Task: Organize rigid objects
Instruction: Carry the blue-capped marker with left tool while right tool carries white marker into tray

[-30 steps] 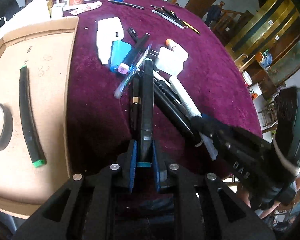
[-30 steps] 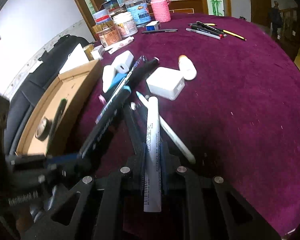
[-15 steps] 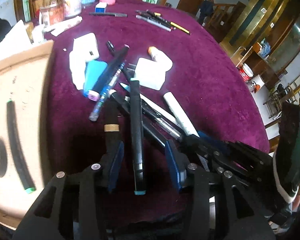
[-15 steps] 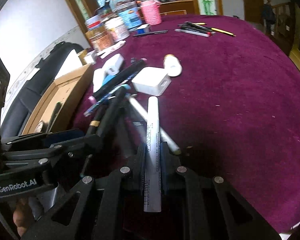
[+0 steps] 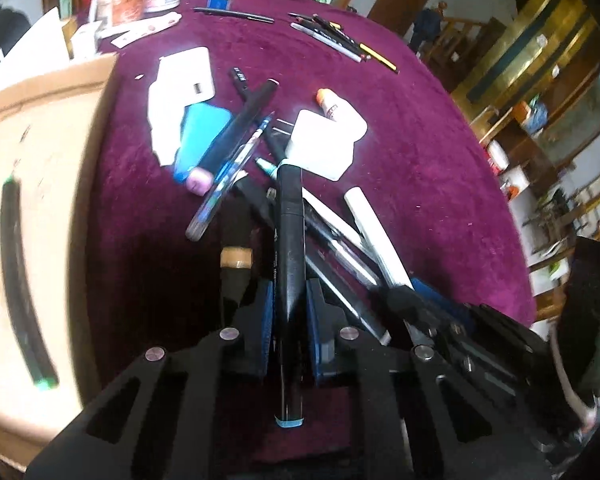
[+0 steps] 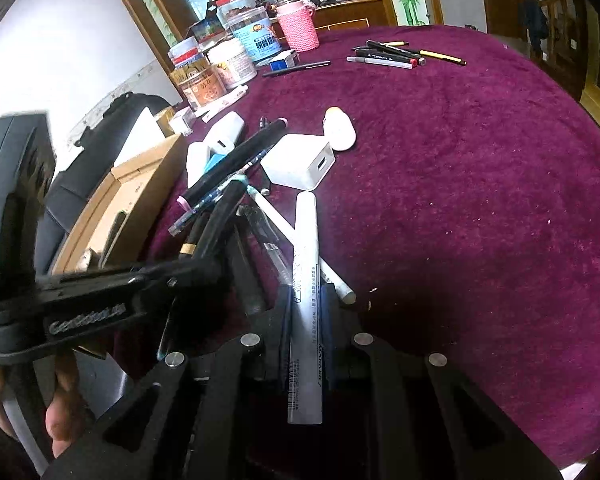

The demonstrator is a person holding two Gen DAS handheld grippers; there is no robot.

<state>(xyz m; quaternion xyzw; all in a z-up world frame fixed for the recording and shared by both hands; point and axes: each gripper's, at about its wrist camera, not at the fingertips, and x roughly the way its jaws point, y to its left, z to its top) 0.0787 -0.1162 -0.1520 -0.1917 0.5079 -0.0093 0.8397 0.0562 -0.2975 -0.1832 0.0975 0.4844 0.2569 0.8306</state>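
A purple cloth-covered table (image 6: 480, 184) is filling most of both views. A cardboard box (image 5: 40, 184) is sitting along the left edge of the left wrist view, with a black marker with green ends (image 5: 18, 276) lying inside it. At frame centre, a heap of pens (image 5: 260, 184) is spreading beside a white charger block (image 6: 298, 162). The left gripper (image 5: 288, 304), low at centre, is pinching a black marker with a blue end cap (image 5: 289, 280), its jaws having just been closing on it. The right gripper (image 6: 306, 320), low in its own view, is clamping a white marker (image 6: 306, 280) lengthwise between its pads.
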